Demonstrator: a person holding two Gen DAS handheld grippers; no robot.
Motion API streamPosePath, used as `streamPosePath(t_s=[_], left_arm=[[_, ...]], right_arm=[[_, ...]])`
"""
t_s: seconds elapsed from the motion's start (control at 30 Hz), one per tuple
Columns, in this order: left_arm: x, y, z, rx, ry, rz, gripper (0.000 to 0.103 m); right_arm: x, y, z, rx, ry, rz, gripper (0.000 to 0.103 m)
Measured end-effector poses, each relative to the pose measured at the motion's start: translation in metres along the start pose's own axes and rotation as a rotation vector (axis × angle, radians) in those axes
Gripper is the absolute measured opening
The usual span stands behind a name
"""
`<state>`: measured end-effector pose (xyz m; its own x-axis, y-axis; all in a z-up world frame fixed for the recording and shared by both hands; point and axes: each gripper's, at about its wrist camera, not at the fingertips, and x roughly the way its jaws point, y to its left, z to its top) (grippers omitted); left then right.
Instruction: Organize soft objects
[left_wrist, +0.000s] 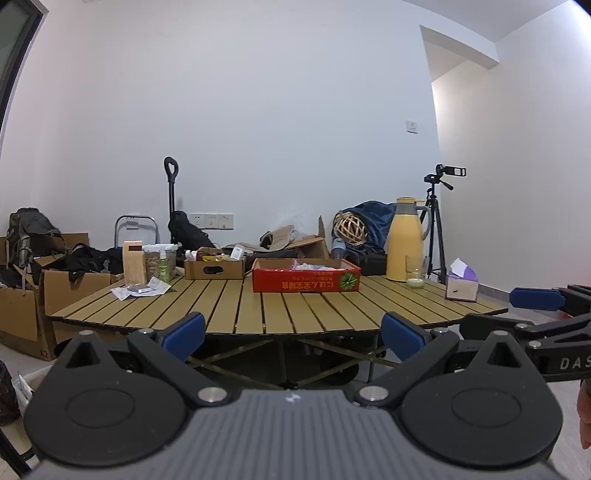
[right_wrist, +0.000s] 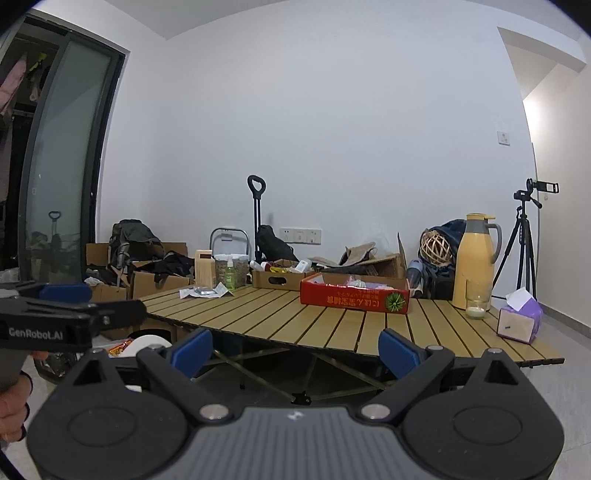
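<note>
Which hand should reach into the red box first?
Probably the left gripper: the red box sits straight ahead of its open fingers, while it lies slightly off-centre for the right gripper. Both are short of the table.

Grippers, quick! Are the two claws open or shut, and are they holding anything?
Left gripper: open, holding nothing.
Right gripper: open, holding nothing.
</note>
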<state>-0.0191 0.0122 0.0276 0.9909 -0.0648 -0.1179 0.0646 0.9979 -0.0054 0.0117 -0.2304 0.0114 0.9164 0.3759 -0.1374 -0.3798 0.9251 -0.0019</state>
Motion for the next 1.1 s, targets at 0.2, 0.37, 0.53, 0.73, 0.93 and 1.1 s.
streamPosePath(t_s=[0.2, 0.37, 0.53, 0.73, 0.93, 1.1], left_arm=[[-0.0037, 0.0023, -0.0018, -0.008, -0.007, -0.002, 0.103], [-0.0041, 0.0035, -0.002, -0.016, -0.01, 0.0, 0.103], [-0.0038, 0.0042, -0.0019, -0.019, -0.013, 0.007, 0.103], [-0.0024, 0.003, -0.0016, -0.017, -0.012, 0.008, 0.103], [-0.0029, 0.0029, -0.0024, -0.014, -0.008, 0.005, 0.103], [-0.0042, 0.0035, -0.0028, -0.018, -0.011, 0.011, 0.103]], right_arm=[[0.0007, -0.0016, -0.0014, 0.006, 0.01, 0.007, 0.097], [0.0017, 0.0012, -0.0016, -0.005, 0.006, 0.011, 0.097], [0.0038, -0.0004, -0.0026, -0.001, 0.006, 0.01, 0.097], [0.0039, 0.0012, -0.0033, 0.001, 0.008, 0.011, 0.097], [0.0041, 0.0019, -0.0053, 0.005, 0.009, 0.011, 0.097], [0.004, 0.0057, -0.006, -0.002, 0.01, 0.009, 0.097]])
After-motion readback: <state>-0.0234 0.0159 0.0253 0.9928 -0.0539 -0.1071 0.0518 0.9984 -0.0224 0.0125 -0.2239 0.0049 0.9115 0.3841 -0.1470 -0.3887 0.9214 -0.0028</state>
